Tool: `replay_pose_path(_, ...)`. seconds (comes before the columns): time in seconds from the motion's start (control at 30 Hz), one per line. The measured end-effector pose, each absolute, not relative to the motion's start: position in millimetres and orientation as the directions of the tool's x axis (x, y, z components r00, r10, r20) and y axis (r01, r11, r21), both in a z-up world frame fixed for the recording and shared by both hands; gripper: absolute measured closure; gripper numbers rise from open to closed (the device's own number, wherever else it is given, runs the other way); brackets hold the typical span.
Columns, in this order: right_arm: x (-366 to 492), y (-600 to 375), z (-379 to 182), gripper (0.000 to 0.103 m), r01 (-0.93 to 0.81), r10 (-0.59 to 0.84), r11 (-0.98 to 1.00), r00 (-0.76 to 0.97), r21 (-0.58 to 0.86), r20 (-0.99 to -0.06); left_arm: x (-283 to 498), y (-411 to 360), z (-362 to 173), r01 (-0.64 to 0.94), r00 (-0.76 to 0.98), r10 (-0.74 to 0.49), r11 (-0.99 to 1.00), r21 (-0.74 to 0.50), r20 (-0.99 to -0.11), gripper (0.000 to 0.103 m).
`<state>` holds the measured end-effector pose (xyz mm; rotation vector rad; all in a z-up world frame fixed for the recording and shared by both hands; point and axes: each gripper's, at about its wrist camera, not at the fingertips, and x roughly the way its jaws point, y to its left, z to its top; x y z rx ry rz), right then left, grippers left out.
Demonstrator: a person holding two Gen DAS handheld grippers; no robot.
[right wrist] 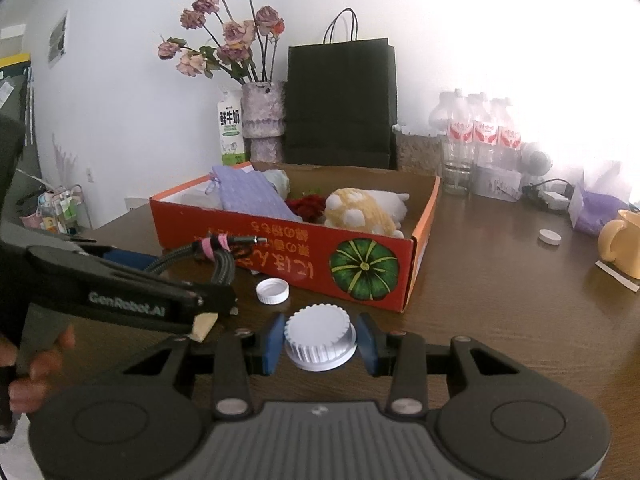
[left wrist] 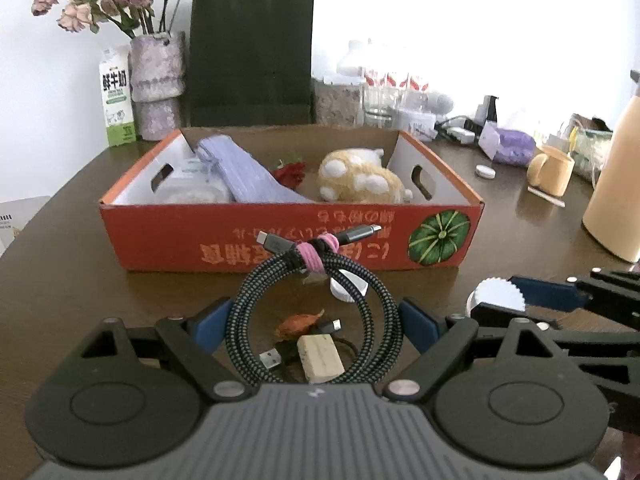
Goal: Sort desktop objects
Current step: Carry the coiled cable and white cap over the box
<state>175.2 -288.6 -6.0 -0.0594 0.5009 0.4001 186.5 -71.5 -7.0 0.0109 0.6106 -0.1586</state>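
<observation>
My left gripper (left wrist: 316, 324) is shut on a coiled braided cable (left wrist: 376, 304) tied with a pink band. Its blue pads press the coil from both sides, just above the table. The coil's plugs reach toward the front wall of the orange cardboard box (left wrist: 180, 236). Inside the box lie a lilac pouch (left wrist: 248, 172), a red flower (left wrist: 290, 174) and a yellow plush toy (left wrist: 360, 178). To the right, my right gripper (right wrist: 320, 340) is shut on a big ribbed white cap (right wrist: 320, 330). A small white cap (right wrist: 272, 291) lies before the box.
Under the coil lie a pale block (left wrist: 320, 358), a short black USB cable (left wrist: 276, 356) and an orange petal (left wrist: 300, 322). Behind the box stand a milk carton (left wrist: 116, 104), a flower vase (left wrist: 156, 80), a black paper bag (left wrist: 252, 60) and bottles (right wrist: 476, 136). A yellow mug (left wrist: 552, 170) and beige flask (left wrist: 616, 176) stand right.
</observation>
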Motion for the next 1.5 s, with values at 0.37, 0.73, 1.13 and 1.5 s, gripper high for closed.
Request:
replay_pose_path(0.37, 173, -274, 13, 0.065, -0.401, 0.370, 0.916, 0.817, 0.025, -0.441, 176, -52, 17, 0.153, 0.851, -0.168, 0.986, -0.071, -0.498, 0.013)
replay_pose_path(0.73, 237, -251, 49, 0.065, -0.395, 0.372, 0.918, 0.844, 0.022, -0.386, 227, -42, 64, 0.170, 0.904, -0.185, 0.983, -0.073, -0.386, 0.013)
replay_pose_path(1.13, 329, -233, 37, 0.065, -0.376, 0.351, 0.926, 0.820, 0.036, -0.453, 316, -39, 44, 0.168, 0.886, -0.205, 0.978, -0.124, -0.417, 0.013)
replay_pose_path(1.5, 337, -232, 12, 0.065, -0.371, 0.339, 0.928, 0.802, 0.034, -0.493, 329, -48, 13, 0.181, 0.862, -0.180, 0.983, -0.044, -0.473, 0.013)
